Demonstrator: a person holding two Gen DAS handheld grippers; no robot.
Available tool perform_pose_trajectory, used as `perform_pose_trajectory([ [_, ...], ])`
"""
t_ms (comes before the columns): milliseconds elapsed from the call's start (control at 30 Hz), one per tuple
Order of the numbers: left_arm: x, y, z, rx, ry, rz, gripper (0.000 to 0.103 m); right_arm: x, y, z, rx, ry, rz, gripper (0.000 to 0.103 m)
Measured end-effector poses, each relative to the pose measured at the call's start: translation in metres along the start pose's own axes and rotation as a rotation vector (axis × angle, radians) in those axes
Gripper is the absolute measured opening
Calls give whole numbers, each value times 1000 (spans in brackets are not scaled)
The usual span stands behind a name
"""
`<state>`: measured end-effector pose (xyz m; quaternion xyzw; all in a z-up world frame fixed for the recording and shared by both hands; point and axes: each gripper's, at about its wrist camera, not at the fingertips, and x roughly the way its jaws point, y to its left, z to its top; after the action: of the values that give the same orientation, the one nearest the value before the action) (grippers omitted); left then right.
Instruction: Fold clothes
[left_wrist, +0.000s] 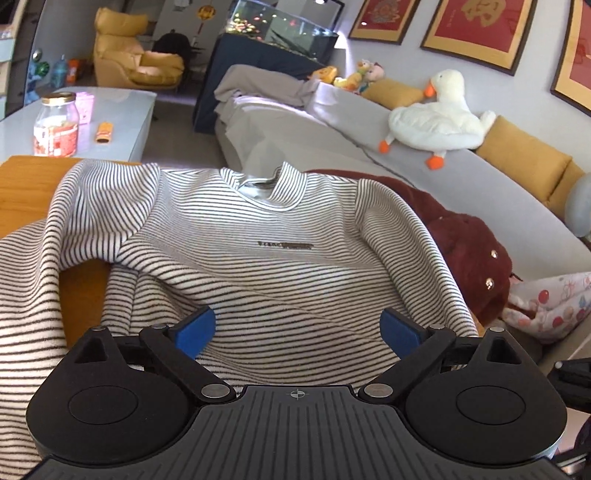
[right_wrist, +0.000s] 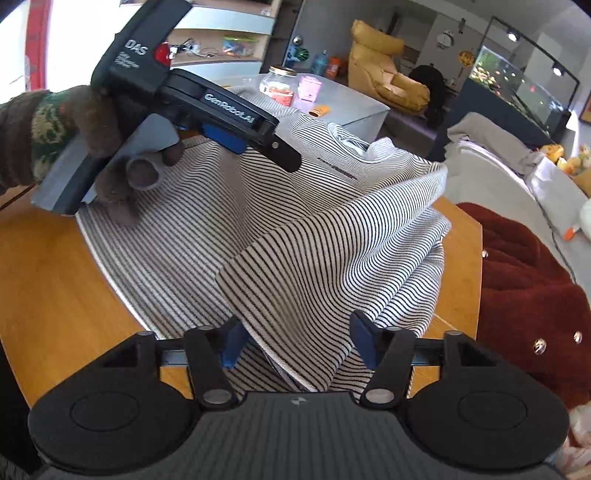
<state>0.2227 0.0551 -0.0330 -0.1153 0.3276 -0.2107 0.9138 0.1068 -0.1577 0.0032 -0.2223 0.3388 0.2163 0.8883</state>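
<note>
A black-and-white striped knit sweater (left_wrist: 236, 236) lay face up on the orange wooden counter (right_wrist: 55, 280), collar at the far side, both sleeves folded in over the body. The left gripper (left_wrist: 297, 328) hung above the near hem with its blue pads spread wide and nothing between them. The right gripper (right_wrist: 297, 341) stood partly open; a fold of the right sleeve lay between its pads, though whether they pressed on it could not be told. A dark red fleece garment (right_wrist: 532, 280) lay just right of the counter.
</note>
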Motion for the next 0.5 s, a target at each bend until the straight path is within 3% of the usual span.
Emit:
perform_pose_trajectory([
  [67,-7,0,-5,-6,3,3,99,3,-8,6,53,-15,0,14],
  [200,-19,2,-13,-20,-4,-5,99,-23,-87,33,274,-123,-102,12],
  [333,-21,6,-12,-41,-8,-16,100,-59,-173,63,479,-285,-214,12],
  [500,-38,11,-8,-42,-4,-27,101,-69,-225,112,563,-400,-211,11],
])
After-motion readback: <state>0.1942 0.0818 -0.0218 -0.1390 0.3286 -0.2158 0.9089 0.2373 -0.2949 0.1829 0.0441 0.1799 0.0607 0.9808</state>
